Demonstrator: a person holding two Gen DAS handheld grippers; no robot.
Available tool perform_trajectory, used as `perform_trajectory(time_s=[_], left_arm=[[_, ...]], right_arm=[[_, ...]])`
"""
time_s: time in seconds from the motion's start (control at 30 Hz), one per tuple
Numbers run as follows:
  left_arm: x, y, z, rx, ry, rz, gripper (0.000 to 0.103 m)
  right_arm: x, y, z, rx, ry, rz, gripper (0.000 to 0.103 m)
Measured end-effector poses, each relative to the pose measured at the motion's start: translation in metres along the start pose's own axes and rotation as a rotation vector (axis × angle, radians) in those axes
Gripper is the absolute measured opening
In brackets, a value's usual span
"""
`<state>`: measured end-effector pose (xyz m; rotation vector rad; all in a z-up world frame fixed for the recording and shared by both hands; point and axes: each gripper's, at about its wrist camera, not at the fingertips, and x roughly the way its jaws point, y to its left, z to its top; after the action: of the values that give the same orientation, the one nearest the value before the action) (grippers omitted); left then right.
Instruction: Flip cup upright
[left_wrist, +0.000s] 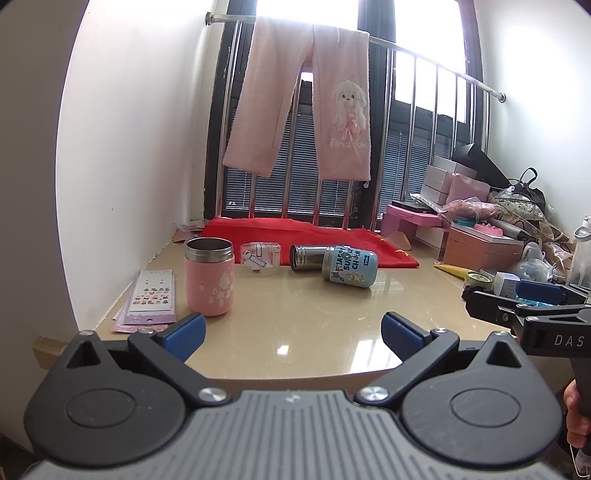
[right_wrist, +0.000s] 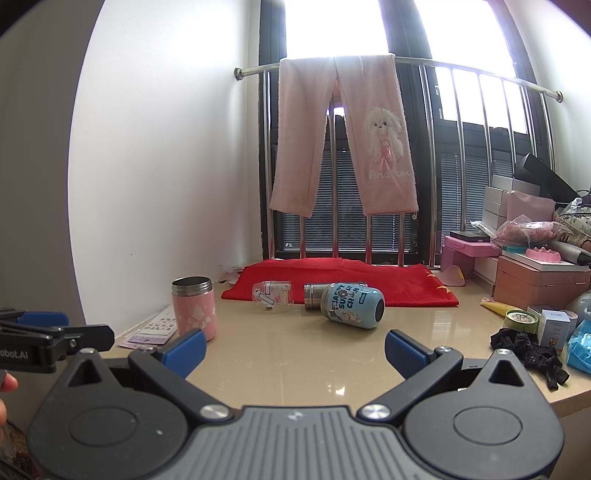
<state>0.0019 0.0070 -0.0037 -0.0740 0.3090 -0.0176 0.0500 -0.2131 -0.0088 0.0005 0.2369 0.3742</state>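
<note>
A blue cup (left_wrist: 349, 266) with cartoon print lies on its side on the beige table (left_wrist: 314, 325), its steel mouth pointing left; it also shows in the right wrist view (right_wrist: 351, 304). A pink cup (left_wrist: 209, 276) stands upright at the left, and shows in the right wrist view (right_wrist: 194, 308) too. My left gripper (left_wrist: 293, 334) is open and empty, well short of both cups. My right gripper (right_wrist: 295, 350) is open and empty, also short of them. The right gripper's side shows at the right edge of the left wrist view (left_wrist: 517, 314).
A red cloth (left_wrist: 306, 242) lies behind the cups with a small plastic packet (left_wrist: 260, 254) at its edge. Sticker sheets (left_wrist: 147, 299) lie at the left by the wall. Boxes, bags and clutter (left_wrist: 498, 236) crowd the right side. A railing with pink trousers (left_wrist: 310, 110) stands behind.
</note>
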Motion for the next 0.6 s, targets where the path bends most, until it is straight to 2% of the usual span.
perform_trajectory(time_s=[0.6], left_arm=[[-0.0003,-0.0006,-0.0001,0.0,0.0,0.001,0.103]], right_arm=[[-0.0011,-0.0008,-0.0001,0.0,0.0,0.0,0.103]])
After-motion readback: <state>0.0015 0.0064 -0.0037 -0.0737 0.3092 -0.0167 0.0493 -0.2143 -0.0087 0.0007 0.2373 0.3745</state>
